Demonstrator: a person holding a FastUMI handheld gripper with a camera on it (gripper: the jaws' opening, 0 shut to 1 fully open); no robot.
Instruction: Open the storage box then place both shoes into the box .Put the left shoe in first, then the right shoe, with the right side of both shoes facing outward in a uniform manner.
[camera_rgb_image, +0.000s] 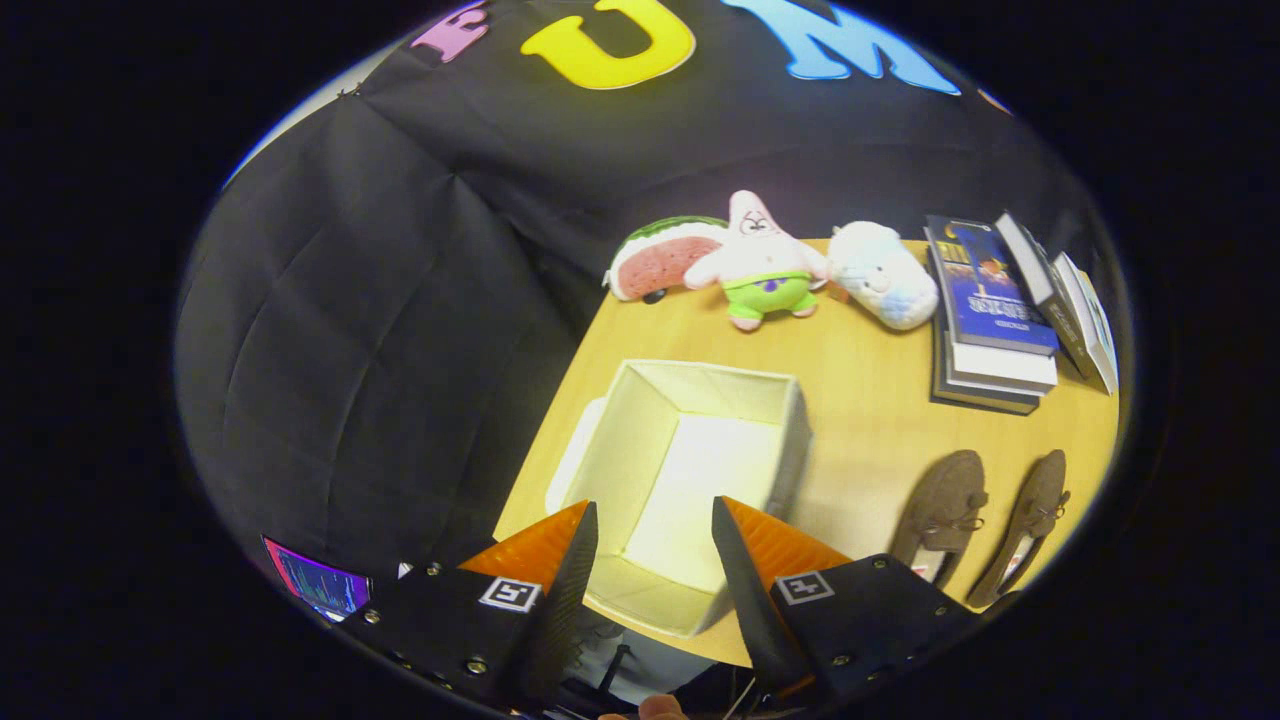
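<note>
I'm over the light wooden counter (860, 400); the open, empty cream fabric storage box (690, 480) sits just ahead of my fingers. The brown suede loafers (940, 515) lie right of the box, long axes pointing away from me. My gripper (655, 540) is released, holding nothing.

Bright overhead light, glare inside storage box (700, 470); soft shadows on table (860, 400); strong fisheye edge warp

3 plush toys (762, 265) line the table's (870, 400) far edge beside stacked books (990, 320), perhaps 4
</note>
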